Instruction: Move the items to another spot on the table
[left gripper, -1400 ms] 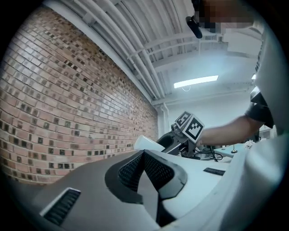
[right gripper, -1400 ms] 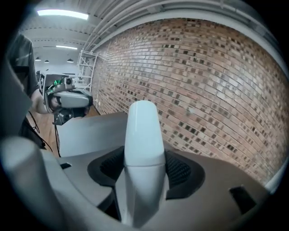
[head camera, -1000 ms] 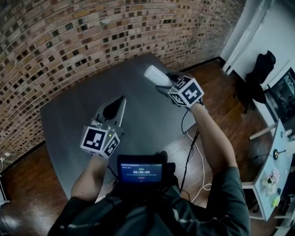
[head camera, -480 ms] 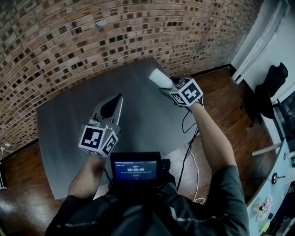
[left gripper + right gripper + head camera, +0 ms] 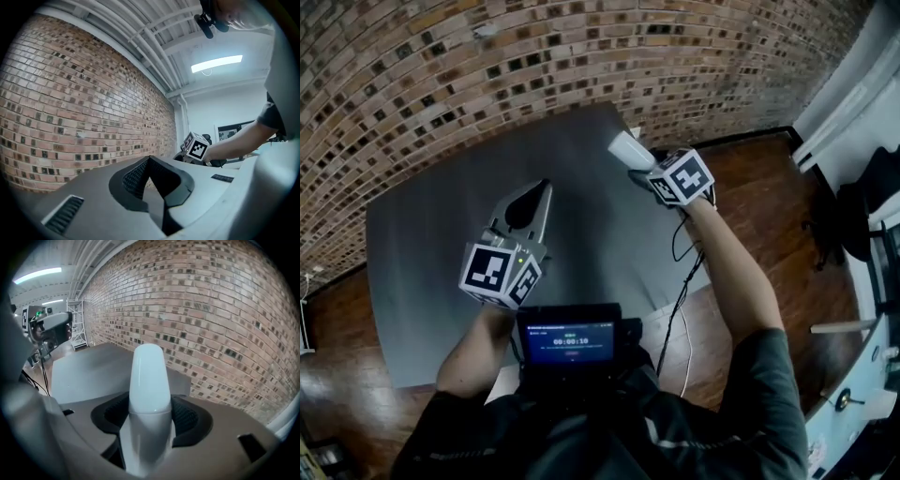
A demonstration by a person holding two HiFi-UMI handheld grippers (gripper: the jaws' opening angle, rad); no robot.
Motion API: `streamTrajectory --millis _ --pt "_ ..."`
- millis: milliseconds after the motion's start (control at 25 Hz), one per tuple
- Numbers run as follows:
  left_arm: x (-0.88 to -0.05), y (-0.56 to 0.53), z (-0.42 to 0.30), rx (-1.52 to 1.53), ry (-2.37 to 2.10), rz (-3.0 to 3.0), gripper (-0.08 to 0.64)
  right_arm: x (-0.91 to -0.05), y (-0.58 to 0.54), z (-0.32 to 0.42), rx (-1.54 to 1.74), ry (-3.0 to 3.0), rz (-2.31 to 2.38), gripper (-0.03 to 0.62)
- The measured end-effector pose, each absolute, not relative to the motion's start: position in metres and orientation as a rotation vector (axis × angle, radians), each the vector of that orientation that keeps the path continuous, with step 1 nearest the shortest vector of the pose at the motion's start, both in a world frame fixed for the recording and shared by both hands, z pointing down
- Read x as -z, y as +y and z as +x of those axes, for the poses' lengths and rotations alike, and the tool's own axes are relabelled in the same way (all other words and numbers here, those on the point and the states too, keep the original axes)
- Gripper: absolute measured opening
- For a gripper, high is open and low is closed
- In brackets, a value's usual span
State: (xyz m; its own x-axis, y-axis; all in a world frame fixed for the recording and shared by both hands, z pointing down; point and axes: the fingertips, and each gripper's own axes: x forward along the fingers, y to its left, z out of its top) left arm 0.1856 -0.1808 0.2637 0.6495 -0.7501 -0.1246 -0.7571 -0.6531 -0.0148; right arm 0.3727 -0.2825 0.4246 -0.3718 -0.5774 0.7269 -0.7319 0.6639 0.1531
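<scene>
Right claw grips the white item over the surface's far right corner.
It holds the item by its base, off the surface, likely mid-carry to a new spot. Left claw is pinched together, empty, probably just idle.

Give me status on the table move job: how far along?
Done: nothing visibly placed; the head view shows no item lying on the grey table. In hand: the right gripper has its jaws shut on a white rounded plastic bottle, held over the table's far corner. The left gripper is empty, jaws together. Left: set the bottle down at its new spot.
</scene>
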Motion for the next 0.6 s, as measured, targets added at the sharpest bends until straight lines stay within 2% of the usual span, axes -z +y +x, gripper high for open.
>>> streamTrajectory --millis 320,600 --pt "-0.314 -0.221 0.224 -0.035 1.367 -2.852 0.003 -0.499 -0.316 0.404 -0.365 -2.034 0.903 0.279" --pt "-0.355 -0.265 0.225 -0.005 1.529 -2.785 0.003 -0.561 -0.349 0.409 -0.467 -1.956 0.854 0.279"
